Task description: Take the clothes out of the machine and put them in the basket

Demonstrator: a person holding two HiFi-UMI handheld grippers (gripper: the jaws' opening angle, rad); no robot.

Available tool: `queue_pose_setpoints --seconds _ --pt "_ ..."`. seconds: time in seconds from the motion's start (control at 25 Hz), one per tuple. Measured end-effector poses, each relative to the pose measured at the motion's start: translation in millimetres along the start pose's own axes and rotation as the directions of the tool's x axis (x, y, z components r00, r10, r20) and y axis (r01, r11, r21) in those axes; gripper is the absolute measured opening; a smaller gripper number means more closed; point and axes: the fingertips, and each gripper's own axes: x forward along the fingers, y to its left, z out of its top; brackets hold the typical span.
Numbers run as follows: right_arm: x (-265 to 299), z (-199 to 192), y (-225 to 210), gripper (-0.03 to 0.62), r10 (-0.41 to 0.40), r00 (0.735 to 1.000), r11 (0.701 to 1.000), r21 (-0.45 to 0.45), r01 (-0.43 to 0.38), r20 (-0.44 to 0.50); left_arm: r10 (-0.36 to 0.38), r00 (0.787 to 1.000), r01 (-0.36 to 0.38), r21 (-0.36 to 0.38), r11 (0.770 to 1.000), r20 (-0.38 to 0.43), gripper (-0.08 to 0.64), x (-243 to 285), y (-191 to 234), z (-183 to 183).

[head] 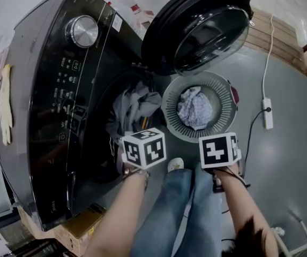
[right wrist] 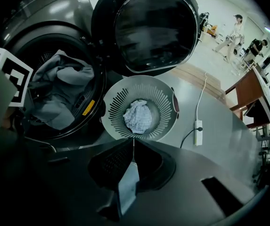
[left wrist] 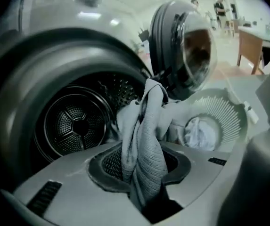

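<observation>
The dark washing machine (head: 51, 90) stands with its door (head: 207, 25) swung open. A grey garment (head: 137, 105) spills out of the drum mouth. My left gripper (left wrist: 142, 149) is shut on this grey garment (left wrist: 146, 140), which stretches from the jaws back toward the drum (left wrist: 76, 124). The round grey basket (head: 170, 103) sits on the floor beside the drum mouth, with a crumpled light checked cloth (head: 196, 107) in it. My right gripper (right wrist: 133, 142) hangs above the basket (right wrist: 113, 109), pointing down, shut with nothing between its jaws. Both marker cubes (head: 144, 149) show in the head view.
A white power strip (head: 267, 113) with its cable lies on the floor right of the basket. Wooden boards (head: 276, 36) lie behind it. The person's jeans legs (head: 180, 208) stand before the machine. A yellow glove (head: 4, 103) lies left of the machine. People (right wrist: 233, 29) stand far off.
</observation>
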Motion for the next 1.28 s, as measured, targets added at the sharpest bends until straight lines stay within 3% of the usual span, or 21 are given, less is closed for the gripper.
queue_pose_setpoints --seconds 0.16,0.36,0.68,1.28 --pt "-8 3 -7 0.009 -0.005 0.998 0.999 0.043 0.003 0.056 -0.062 0.997 0.064 -0.029 0.998 0.055 0.124 -29 -12 14" --pt "-15 1 -17 0.009 -0.018 0.997 0.996 0.092 0.011 0.071 -0.139 0.988 0.141 -0.039 0.989 0.067 0.124 -46 -25 21" --pt "-32 -3 -29 0.009 -0.032 0.995 0.983 0.183 0.015 0.092 -0.210 0.969 0.219 -0.061 0.974 0.133 0.123 -79 -30 46" --pt "-112 -25 -41 0.008 -0.048 0.992 0.975 0.221 0.021 0.118 -0.324 0.931 0.334 -0.032 0.942 0.166 0.123 -174 -27 82"
